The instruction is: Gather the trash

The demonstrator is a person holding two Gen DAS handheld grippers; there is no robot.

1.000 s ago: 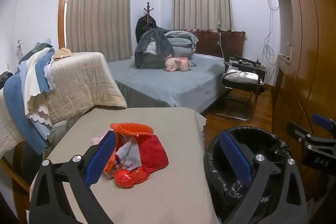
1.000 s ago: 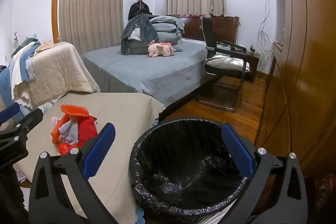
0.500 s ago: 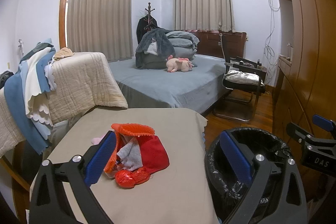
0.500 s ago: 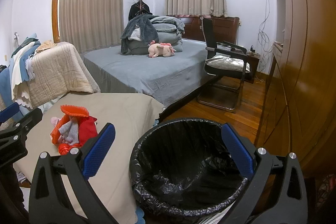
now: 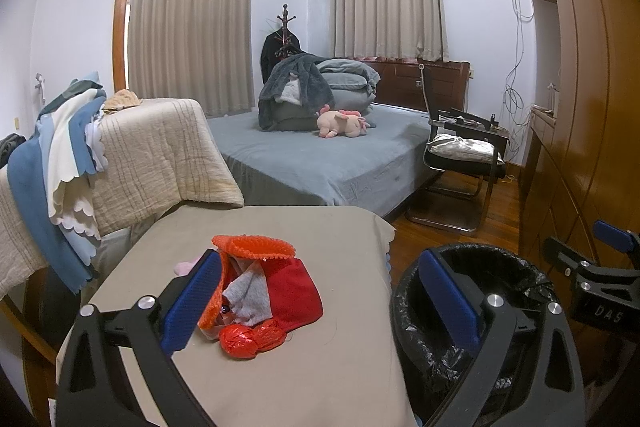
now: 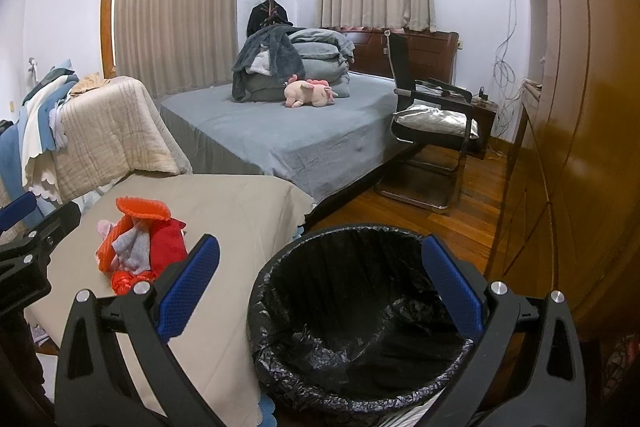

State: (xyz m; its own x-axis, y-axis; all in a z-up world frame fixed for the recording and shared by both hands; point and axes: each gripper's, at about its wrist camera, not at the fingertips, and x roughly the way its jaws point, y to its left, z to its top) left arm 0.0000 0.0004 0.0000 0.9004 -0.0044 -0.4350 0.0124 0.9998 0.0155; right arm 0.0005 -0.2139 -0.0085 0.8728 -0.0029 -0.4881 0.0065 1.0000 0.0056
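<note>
Two hand-held grippers, both spread wide with nothing between the blue pads. The left gripper [image 5: 320, 299] hovers above the beige cloth-covered table [image 5: 320, 379]; the right gripper [image 6: 320, 287] hovers over the round bin lined with a black plastic bag [image 6: 360, 311].

Trash: one heap of red, orange and grey scraps [image 5: 260, 287] on the table, left of the bin. Contents: orange mesh netting on top, a grey rag in the middle, a red cloth piece to the right, crumpled red foil at the near edge. A pink item behind the heap is mostly hidden and cannot be identified. The left gripper's left pad covers the heap's left edge in the left wrist view.

Bin: the left wrist view shows only part of the rim, behind the right-hand finger; the right wrist view shows the whole opening, and its bottom is too dark to make out.

Cross-views: the right gripper's tip appears at the right edge of the left wrist view; the left gripper's tip appears at the left edge of the right wrist view.

Background: grey-covered bed [image 6: 288, 139] with a pink plush toy [image 6: 308, 93], black chair [image 6: 436, 139].
</note>
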